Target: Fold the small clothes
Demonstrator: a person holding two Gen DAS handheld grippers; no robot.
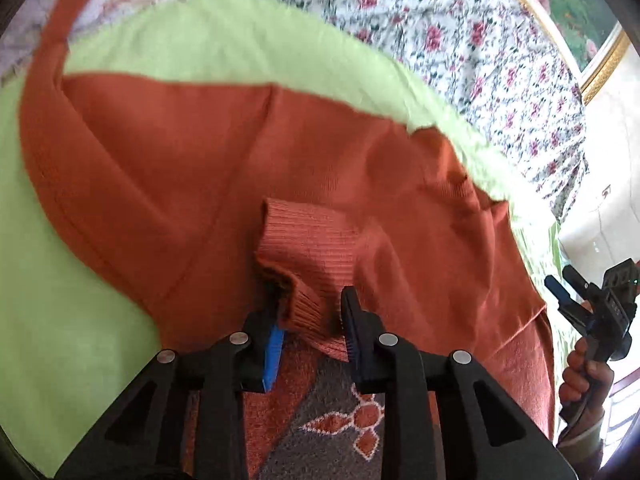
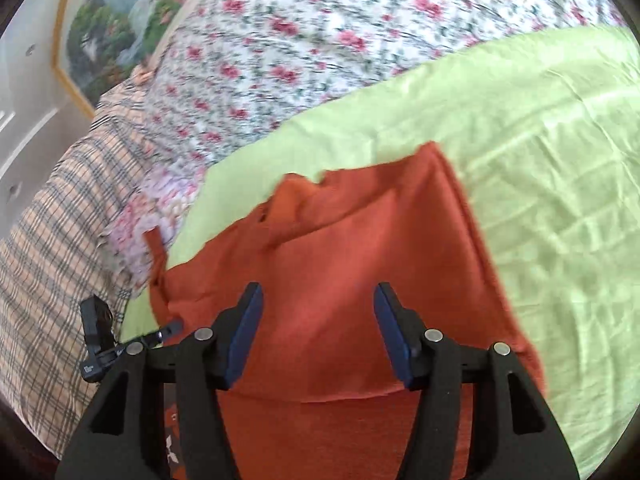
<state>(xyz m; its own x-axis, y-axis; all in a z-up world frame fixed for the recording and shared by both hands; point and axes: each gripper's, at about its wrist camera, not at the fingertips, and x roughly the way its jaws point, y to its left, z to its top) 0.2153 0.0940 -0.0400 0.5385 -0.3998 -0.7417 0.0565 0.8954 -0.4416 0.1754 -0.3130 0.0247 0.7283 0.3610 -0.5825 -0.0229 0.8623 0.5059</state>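
Note:
An orange knit sweater (image 1: 208,160) lies spread on a light green sheet (image 1: 60,300), one sleeve stretching to the far left. My left gripper (image 1: 310,312) has its fingers around the ribbed cuff (image 1: 308,248) of the other sleeve, folded over the sweater's body; the jaws stand apart with the cuff bunched between them. The right gripper shows at the right edge of the left wrist view (image 1: 560,284), held in a hand. In the right wrist view the right gripper (image 2: 316,300) is open and empty just above the sweater (image 2: 340,248).
A floral quilt (image 2: 300,40) lies behind the green sheet (image 2: 540,160). A plaid pillow (image 2: 52,240) sits at the left. A framed landscape picture (image 2: 108,32) hangs on the wall. An orange and grey patterned rug (image 1: 332,432) shows below the bed edge.

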